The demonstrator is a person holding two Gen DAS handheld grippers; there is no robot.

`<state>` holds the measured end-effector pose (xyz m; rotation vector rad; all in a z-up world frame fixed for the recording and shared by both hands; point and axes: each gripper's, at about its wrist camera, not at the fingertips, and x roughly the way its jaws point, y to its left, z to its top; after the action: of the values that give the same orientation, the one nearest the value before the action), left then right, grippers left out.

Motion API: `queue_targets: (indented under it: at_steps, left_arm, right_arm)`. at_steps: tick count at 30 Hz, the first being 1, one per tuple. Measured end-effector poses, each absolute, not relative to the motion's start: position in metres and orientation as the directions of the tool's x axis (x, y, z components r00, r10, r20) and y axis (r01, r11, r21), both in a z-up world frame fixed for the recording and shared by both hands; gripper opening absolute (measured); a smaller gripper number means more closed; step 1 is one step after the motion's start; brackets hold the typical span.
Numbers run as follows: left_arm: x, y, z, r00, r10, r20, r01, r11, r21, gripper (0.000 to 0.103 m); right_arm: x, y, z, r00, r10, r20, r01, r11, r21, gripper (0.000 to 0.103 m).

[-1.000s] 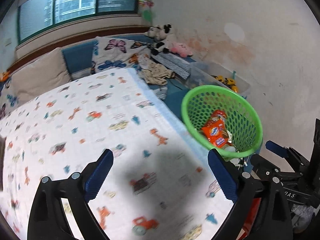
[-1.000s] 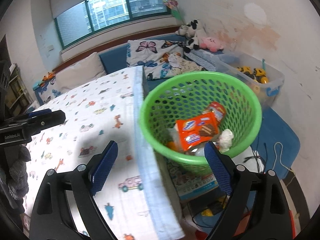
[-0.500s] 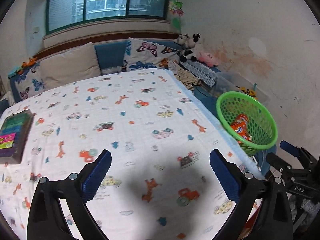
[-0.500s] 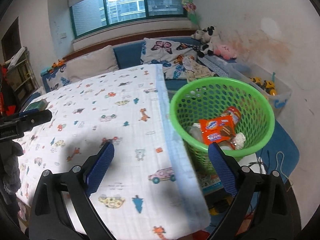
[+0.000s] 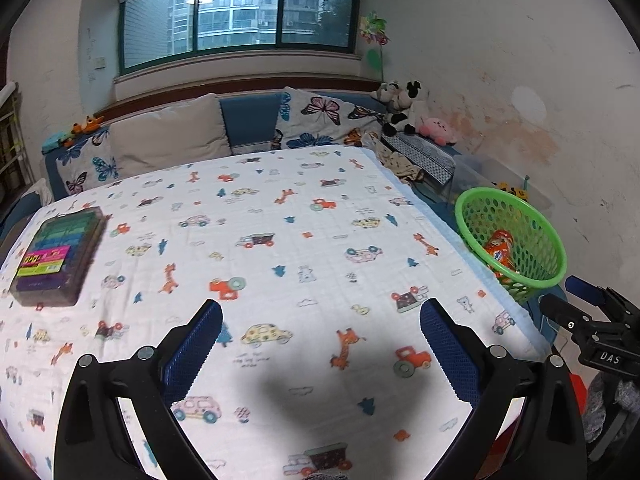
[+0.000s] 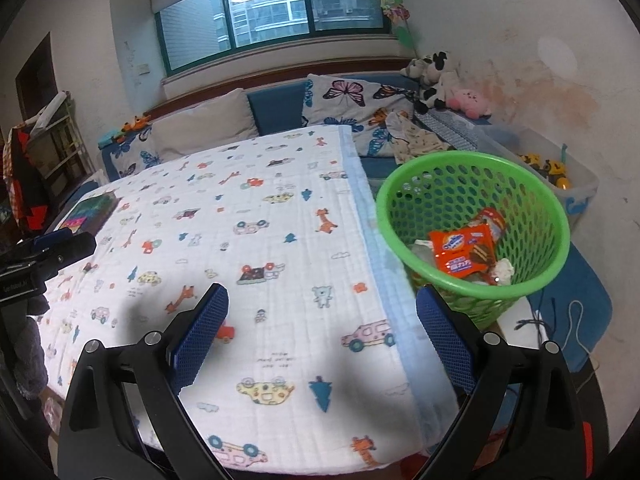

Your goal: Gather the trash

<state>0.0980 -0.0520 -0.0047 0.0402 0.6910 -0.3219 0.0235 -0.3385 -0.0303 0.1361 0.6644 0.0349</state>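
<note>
Both fingers spread wide, empty; green basket (image 6: 472, 184) with orange wrapper (image 6: 464, 250) right of right gripper (image 6: 320, 336).

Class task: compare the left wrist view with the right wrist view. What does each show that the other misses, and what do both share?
Left wrist only: the right gripper at the frame's right edge.

Right wrist only: crumpled white paper in the basket and a shelf at far left.

Both: patterned cloth, green basket, orange wrapper, colourful box.
</note>
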Motion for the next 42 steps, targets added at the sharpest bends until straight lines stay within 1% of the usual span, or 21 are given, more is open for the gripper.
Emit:
queue_targets:
  at_steps: [18, 33, 42]
  left_arm:
    - [0.074, -0.009, -0.014, 0.758, -0.211, -0.617, 0.216, 0.974, -0.068, 0.096]
    - [0.06, -0.016, -0.016, 0.774, -0.188, -0.605, 0.209, 0.977, -0.037, 0.096]
    - [0.051, -0.02, -0.007, 0.808, -0.155, -0.568, 0.185, 0.983, -0.004, 0.096]
  right_arm:
    - [0.019, -0.308, -0.023, 0.789, 0.111, -0.604, -0.049, 0.992, 0.118, 0.096]
    - [0.012, -0.307, -0.015, 0.803, 0.124, -0.583, -0.058, 0.99, 0.131, 0.097]
    - [0.009, -0.308, -0.013, 0.807, 0.134, -0.575, -0.064, 0.988, 0.14, 0.097]
